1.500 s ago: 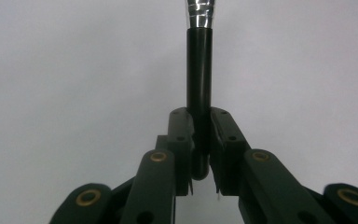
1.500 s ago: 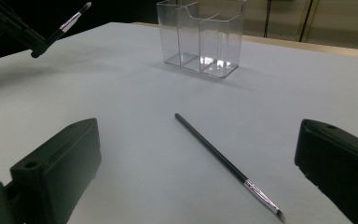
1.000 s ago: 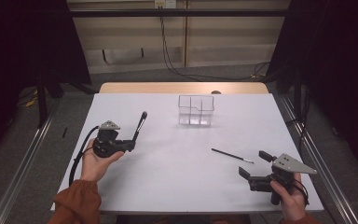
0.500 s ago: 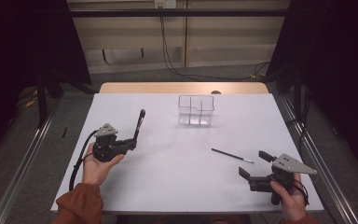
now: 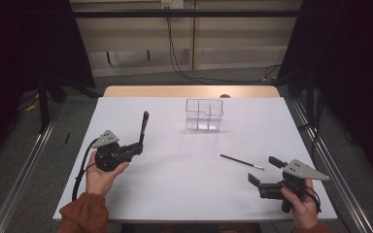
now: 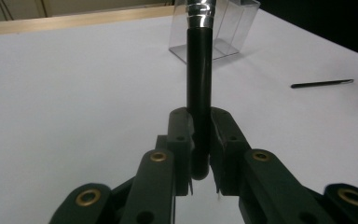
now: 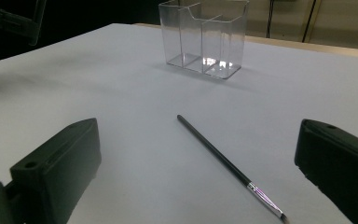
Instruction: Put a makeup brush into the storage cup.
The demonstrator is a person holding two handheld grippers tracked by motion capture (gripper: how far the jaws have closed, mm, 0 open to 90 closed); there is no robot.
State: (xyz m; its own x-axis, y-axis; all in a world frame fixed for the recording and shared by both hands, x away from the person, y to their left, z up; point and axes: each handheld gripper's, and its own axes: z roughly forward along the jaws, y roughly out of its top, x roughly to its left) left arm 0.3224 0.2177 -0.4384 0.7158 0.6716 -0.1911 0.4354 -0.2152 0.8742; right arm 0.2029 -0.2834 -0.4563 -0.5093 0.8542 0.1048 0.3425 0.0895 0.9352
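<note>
My left gripper [image 5: 137,147] is at the table's left, shut on the lower end of a thick black brush [image 5: 144,127]. The brush stands up from the jaws and leans toward the far side. In the left gripper view the black handle [image 6: 199,88] is pinched between the pads, with its silver ferrule at the top edge. A thin black brush [image 5: 242,161] lies flat on the white table [image 5: 175,199]. My right gripper [image 5: 264,170] stands open just behind it, and in the right gripper view the thin brush [image 7: 223,161] lies ahead between the wide-apart jaws.
A clear plastic holder with compartments [image 5: 204,114] stands at the far middle of the table, nothing in it. A wooden strip [image 5: 189,91] runs along the far edge. Metal rails [image 5: 24,170] flank the table on the floor.
My left gripper has shifted slightly left with the thick brush in it. The right gripper and the thin brush have not moved.
</note>
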